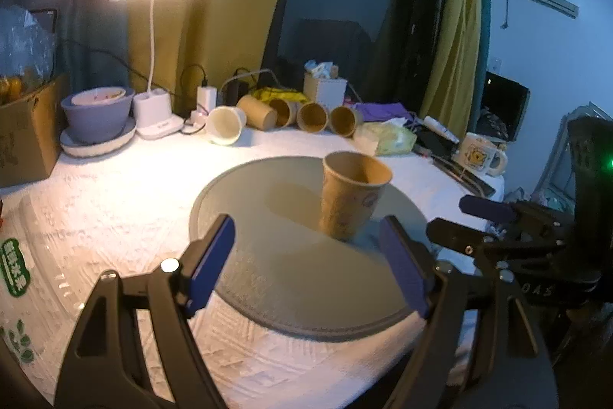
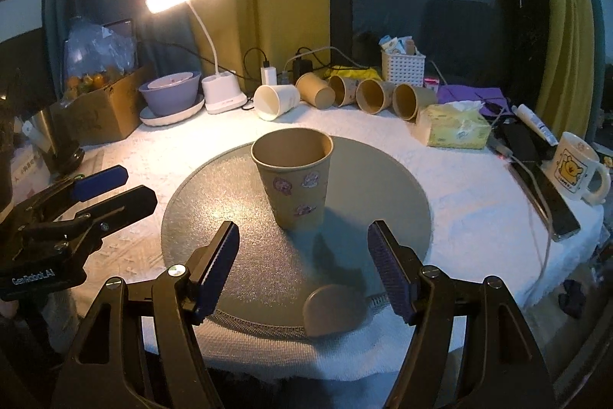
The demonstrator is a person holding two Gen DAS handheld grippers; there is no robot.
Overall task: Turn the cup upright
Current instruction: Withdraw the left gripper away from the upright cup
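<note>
A brown paper cup (image 2: 294, 179) with small stickers stands upright, mouth up, on a round grey mat (image 2: 237, 213). It also shows in the left wrist view (image 1: 350, 194) on the same mat (image 1: 268, 255). My right gripper (image 2: 304, 265) is open and empty, a little in front of the cup, apart from it. My left gripper (image 1: 310, 267) is open and empty, in front of and left of the cup. The right gripper shows at the right edge of the left wrist view (image 1: 475, 221), and the left gripper at the left edge of the right wrist view (image 2: 118, 186).
Several brown cups (image 2: 367, 94) and a white cup (image 2: 274, 100) lie on their sides at the back. A lit desk lamp (image 2: 218, 94), purple bowl (image 2: 168, 94), cardboard box (image 2: 103, 110), tissue pack (image 2: 452, 125), phone (image 2: 548, 198) and mug (image 2: 574, 167) ring the white-clothed table. A brown disc (image 2: 333, 309) lies at the mat's near edge.
</note>
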